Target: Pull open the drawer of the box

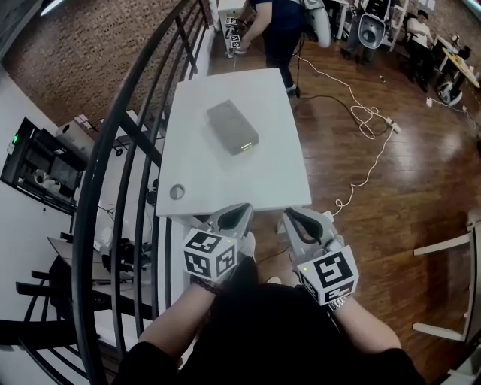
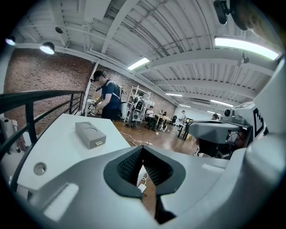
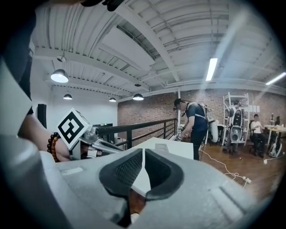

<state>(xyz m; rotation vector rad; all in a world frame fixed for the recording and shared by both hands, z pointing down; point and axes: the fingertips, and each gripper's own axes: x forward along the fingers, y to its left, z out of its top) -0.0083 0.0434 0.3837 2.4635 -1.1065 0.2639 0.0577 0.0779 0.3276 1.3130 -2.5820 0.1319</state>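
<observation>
Sitting place: the grey box (image 1: 232, 127) lies flat near the middle of the white table (image 1: 197, 177), and nothing touches it.
Drawer (image 1: 246, 147): I judge it is the short end of the box facing the wearer, with a pale strip on it; it looks fully closed.
Handling: the box seems small, rigid and rather light. It may slide on the smooth top when pulled, so one gripper should steady the body while the other pinches the strip.
Left gripper (image 1: 242, 212): jaws pressed together on nothing, well apart from the box, on its drawer side.
Right gripper (image 1: 290, 216): also closed and empty, same side of the box.
Person (image 1: 274, 22): stands beyond the box.
</observation>
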